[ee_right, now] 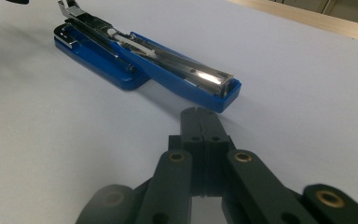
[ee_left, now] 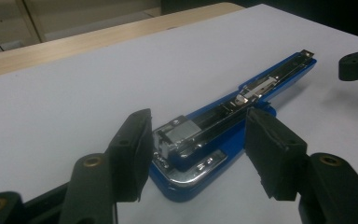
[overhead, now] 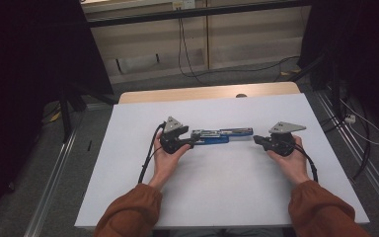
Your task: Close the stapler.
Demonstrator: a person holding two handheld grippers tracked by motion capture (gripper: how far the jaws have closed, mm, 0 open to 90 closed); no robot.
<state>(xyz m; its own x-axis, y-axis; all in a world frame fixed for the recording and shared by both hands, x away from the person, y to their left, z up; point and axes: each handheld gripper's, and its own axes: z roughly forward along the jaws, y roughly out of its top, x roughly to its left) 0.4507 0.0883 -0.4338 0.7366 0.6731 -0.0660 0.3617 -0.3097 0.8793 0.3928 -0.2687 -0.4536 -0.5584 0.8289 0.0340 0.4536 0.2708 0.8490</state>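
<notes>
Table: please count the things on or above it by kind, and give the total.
Stapler (blue, opened flat): 1
Grippers: 2, the left gripper open around the stapler's hinge end, the right gripper shut beside its other end
Total: 3

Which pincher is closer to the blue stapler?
Left. The left gripper has its open jaws on either side of the blue stapler's near end. The right gripper, jaws shut, sits just short of the stapler's other end with a small gap.
</notes>
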